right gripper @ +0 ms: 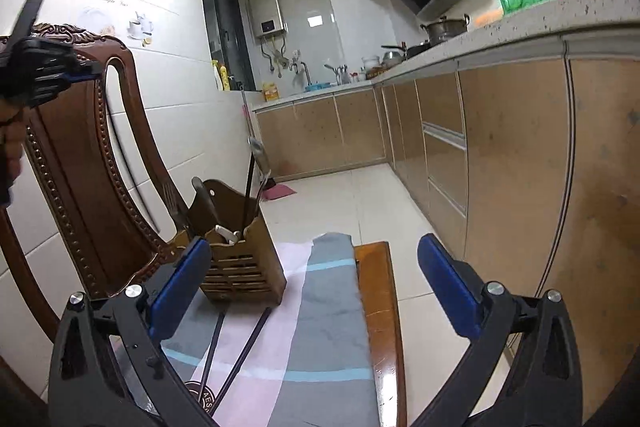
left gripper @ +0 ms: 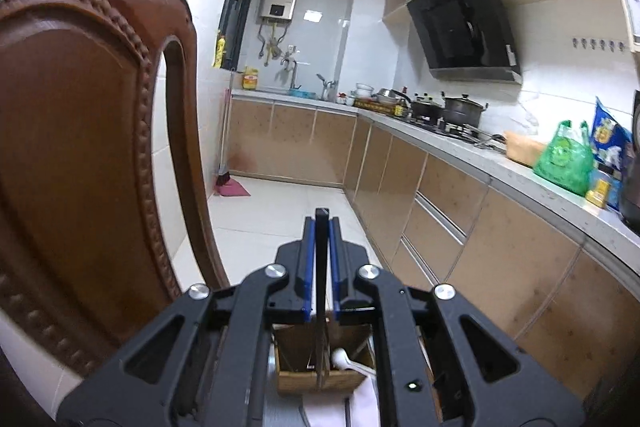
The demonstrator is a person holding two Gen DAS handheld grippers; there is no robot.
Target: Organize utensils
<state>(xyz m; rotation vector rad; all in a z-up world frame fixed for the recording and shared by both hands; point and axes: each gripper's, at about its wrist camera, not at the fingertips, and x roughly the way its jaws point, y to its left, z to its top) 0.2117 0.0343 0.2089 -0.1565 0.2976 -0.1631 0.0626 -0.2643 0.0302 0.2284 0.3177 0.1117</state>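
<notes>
Utensil holder: the brown slatted wooden utensil box (right gripper: 240,259) stands on the striped grey, pink and blue cloth (right gripper: 320,307), near the carved dark wooden chair (right gripper: 80,167); a white plastic spoon (right gripper: 226,233), a dark-handled metal ladle (right gripper: 256,151) and a black-handled tool already stand in it.

Left claw: my left gripper (left gripper: 320,227) is pinched tight on a flat black utensil handle (left gripper: 322,259), hanging right over the box's compartments in the left wrist view.

Right claw: my right gripper (right gripper: 316,267) is spread wide and holds nothing, low over the cloth.

Loose items: two thin dark chopsticks (right gripper: 236,355) lie on the cloth in front of the box, not yet stowed.

Risk: I judge the held piece could strike the divider or the spoon if I lower it off-centre, and the light box could tip or slide on the cloth.

Risk two: the chair back is close on my left; a swing could knock it.

Surface: glossy wooden table edge (right gripper: 380,307) under the cloth.

Room: narrow kitchen, tan cabinets, speckled counter (right gripper: 540,11), pale tiled floor.
</notes>
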